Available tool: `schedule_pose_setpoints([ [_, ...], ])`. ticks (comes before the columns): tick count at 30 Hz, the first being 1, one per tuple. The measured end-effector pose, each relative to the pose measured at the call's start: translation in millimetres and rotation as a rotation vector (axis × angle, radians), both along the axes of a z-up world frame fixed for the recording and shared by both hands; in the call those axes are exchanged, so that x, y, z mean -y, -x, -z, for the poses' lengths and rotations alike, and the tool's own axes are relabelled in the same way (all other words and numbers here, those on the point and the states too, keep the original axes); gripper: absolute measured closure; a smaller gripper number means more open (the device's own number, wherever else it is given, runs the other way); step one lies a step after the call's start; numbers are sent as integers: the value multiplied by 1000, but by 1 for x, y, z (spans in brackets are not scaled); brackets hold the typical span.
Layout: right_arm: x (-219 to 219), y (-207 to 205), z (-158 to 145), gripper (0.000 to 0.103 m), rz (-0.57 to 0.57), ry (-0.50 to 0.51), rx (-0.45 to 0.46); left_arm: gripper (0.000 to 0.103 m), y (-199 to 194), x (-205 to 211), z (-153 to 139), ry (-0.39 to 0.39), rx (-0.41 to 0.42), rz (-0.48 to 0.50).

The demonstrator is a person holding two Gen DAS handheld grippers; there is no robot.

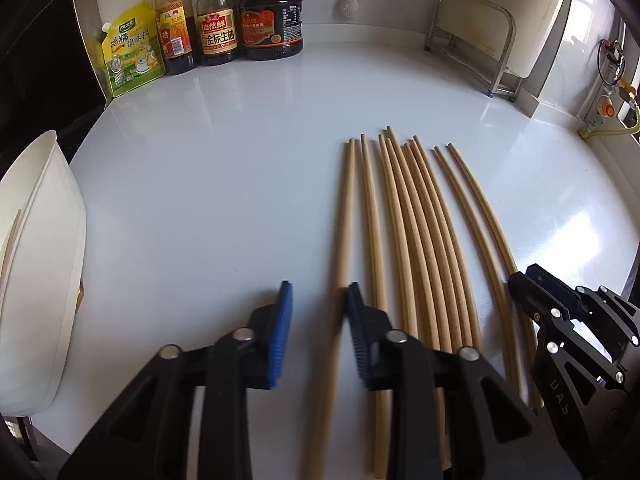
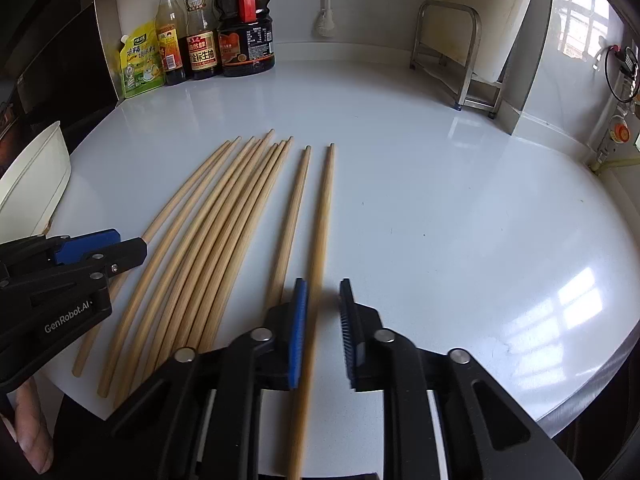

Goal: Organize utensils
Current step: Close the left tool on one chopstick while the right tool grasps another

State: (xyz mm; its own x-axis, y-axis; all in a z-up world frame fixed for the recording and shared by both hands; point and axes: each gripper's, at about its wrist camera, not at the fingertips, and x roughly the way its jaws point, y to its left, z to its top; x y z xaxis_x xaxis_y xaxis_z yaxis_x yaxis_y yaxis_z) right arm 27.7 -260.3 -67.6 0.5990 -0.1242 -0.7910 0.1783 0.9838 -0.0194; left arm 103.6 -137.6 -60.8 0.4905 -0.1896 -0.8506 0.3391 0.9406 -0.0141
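Several long wooden chopsticks (image 1: 416,240) lie side by side on the white counter (image 1: 220,180), tips pointing away. My left gripper (image 1: 316,292) straddles the leftmost chopstick (image 1: 347,208). That stick rests against the right blue pad (image 1: 354,320), with a gap to the left pad, so the jaws are apart. My right gripper (image 2: 322,286) straddles the rightmost chopstick (image 2: 326,208). This stick lies near the left pad (image 2: 298,328) and is blurred, and a gap shows on its right. Each gripper also appears from the side in the other view: the right gripper (image 1: 520,280) and the left gripper (image 2: 128,246).
A white container (image 1: 40,240) stands at the counter's left edge, with a stick inside it. Sauce bottles (image 1: 216,20) and a yellow pouch (image 1: 128,52) line the back left. A metal rack (image 1: 472,28) sits at the back right. A hand (image 2: 32,432) shows at the lower left.
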Motion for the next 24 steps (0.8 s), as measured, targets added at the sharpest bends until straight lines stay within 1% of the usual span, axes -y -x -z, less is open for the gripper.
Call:
schedule_pose_setpoints([
  [1,1,0,0,96,2,-6,1,94,0,0,0,8,-8,4],
  [7,13,3,-1,97,22,-114,15,96,1,-11,-3,65,-51,-8],
  [11,13,6,-6,97,32,-151,30,96,5,-18,-14,98,-40,-9],
  [18,7,16,-27,97,26,-206,86,96,14,-34,-29,136,-27,-2],
  [24,-22,15,-52,97,-25,-218,132,96,22,-57,-50,188,-4,-4],
])
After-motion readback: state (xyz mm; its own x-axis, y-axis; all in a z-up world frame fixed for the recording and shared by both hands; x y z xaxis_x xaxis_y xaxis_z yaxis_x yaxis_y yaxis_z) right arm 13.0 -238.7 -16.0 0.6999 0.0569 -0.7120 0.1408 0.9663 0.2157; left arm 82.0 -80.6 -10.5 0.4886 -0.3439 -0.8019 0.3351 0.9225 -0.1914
